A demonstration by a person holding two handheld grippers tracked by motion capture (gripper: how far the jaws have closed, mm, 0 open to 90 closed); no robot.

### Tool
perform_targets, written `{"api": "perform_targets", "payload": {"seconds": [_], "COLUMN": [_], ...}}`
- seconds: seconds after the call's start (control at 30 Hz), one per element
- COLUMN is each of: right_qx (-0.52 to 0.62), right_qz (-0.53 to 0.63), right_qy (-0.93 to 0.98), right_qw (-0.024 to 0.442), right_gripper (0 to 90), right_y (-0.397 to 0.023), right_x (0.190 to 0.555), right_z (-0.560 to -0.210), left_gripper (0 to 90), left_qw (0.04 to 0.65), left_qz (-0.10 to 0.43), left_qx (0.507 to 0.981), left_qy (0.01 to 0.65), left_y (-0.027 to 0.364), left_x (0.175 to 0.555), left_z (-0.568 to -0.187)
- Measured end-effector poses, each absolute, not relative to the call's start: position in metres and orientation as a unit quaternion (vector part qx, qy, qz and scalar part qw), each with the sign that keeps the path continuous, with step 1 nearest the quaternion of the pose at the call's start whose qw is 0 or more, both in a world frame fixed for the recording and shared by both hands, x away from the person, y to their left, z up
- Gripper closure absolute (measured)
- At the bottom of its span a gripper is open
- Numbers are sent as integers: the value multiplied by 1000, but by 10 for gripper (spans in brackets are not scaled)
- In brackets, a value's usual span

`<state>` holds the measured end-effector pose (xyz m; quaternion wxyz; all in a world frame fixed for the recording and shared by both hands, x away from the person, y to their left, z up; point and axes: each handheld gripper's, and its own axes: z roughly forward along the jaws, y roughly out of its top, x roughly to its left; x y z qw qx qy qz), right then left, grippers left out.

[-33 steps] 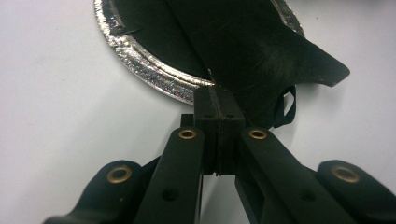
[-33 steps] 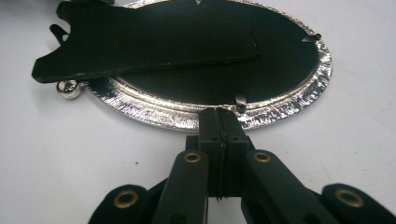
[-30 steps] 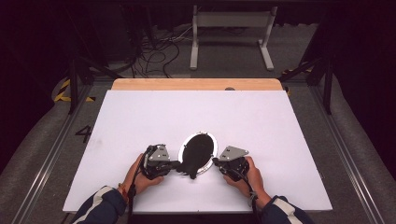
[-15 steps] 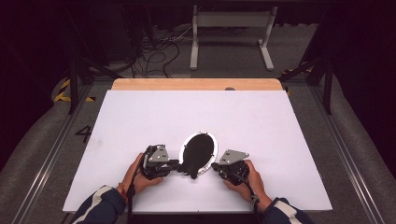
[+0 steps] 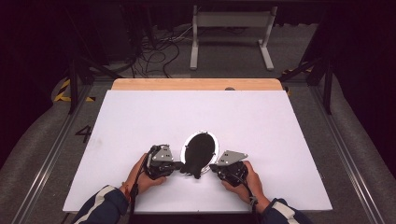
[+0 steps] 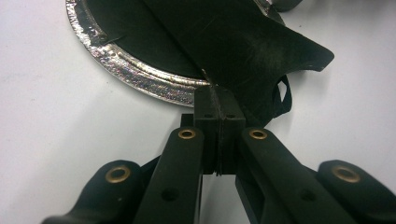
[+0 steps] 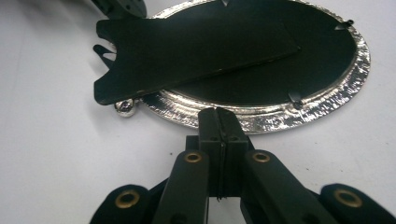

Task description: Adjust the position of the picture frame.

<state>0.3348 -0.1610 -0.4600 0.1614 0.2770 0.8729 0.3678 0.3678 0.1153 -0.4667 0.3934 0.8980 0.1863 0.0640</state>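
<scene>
An oval picture frame lies face down on the white table, its silver rim around a black back. Its black stand is tilted up off that back, foot end toward the person. My left gripper comes in from the left; its jaws have just been closing and now pinch the stand's edge. My right gripper is shut with nothing between its pads, its tip against the rim's near side.
The white tabletop lies bare around the frame, with a wooden strip along its far edge. A small silver ball sits at the rim under the stand's foot. Dark floor, cables and a metal stand lie beyond the table.
</scene>
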Motion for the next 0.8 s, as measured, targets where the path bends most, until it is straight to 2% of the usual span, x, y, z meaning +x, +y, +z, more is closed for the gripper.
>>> {"api": "perform_targets", "payload": {"seconds": [0.67,0.8], "right_qx": [322,325], "right_qz": [376,371], "right_qy": [855,854], "right_qw": [153,165], "right_gripper": [900,900], "right_y": [-176,-178], "right_x": [357,361], "right_z": [-460,-460], "left_gripper": [899,899], "left_qw": [391,393], "left_qz": [80,76], "left_qx": [897,895], "left_qy": [191,194], "left_y": [97,94], "left_x": [375,377], "left_z": [-466,-466]}}
